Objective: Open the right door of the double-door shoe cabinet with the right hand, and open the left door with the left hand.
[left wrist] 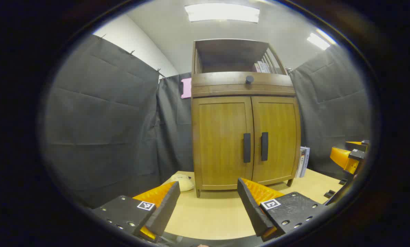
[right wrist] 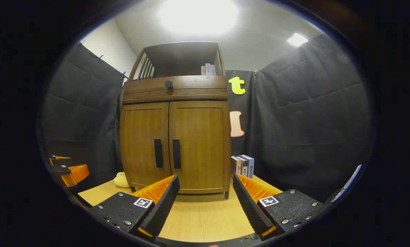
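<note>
The shoe cabinet stands on the table, both doors closed. Left gripper and right gripper gape wide before it, holding nothing. Book spines beside it are too small to read.

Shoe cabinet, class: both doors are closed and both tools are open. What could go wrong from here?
1. The two door handles sit very close together, so the right tool might catch the wrong one.
2. With the left tool reaching in beside it, the tools might collide.
3. The right door, swinging out, may hit the books standing beside the shoe cabinet.
</note>
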### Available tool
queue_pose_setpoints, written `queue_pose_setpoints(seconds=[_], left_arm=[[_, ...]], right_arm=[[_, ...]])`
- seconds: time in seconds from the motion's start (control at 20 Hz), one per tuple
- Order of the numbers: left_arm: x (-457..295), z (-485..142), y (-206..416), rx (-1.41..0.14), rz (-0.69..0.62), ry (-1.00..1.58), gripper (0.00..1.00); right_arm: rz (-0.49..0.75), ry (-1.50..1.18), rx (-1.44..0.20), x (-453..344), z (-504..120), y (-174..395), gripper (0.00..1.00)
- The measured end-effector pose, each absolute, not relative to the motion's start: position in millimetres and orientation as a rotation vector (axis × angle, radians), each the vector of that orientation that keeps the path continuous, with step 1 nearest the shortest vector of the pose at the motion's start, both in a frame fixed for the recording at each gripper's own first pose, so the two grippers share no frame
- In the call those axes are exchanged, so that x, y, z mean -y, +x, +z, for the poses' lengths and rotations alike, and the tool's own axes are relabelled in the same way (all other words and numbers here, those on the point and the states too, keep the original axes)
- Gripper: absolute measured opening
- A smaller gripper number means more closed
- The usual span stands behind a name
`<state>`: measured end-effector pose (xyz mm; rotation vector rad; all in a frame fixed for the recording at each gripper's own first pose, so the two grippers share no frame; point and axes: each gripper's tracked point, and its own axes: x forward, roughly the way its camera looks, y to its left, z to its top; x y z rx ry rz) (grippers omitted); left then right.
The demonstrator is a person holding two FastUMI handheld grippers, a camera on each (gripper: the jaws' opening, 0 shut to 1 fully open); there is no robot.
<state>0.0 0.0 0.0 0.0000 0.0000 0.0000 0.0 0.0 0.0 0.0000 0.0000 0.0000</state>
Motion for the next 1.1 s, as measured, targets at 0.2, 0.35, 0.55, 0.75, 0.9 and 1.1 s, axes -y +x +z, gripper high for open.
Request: queue_pose_setpoints(seconds=[0.2,0.35,0.55,0.75,0.9,1.1], left_arm=[[-0.3,0.5,0.2,0.004,0.004,0.004,1.00],[-0.7,0.9,0.0,0.007,0.008,0.008,1.00],[-1.8,1.2,0.1,0.008,0.017,0.006,1.00],[-1.8,3.6,0.0,0.016,0.018,0.014,1.00],[-2.2,5.1,-1.2,0.025,0.025,0.014,1.00],[-3.2,6.4,-0.2,0.032,0.038,0.010,1.00]], right_arm=[[0.004,-0.003,-0.003,-2.6,-0.3,0.9,0.96],[0.007,-0.001,-0.006,-4.7,-1.6,3.9,0.94],[0.011,0.002,-0.008,-7.0,0.1,11.6,0.96],[0.022,0.009,-0.001,-13.0,9.0,27.6,0.96],[0.032,0.015,0.017,-19.2,21.4,50.6,0.96],[0.049,0.028,0.040,-29.6,38.6,88.9,0.96]])
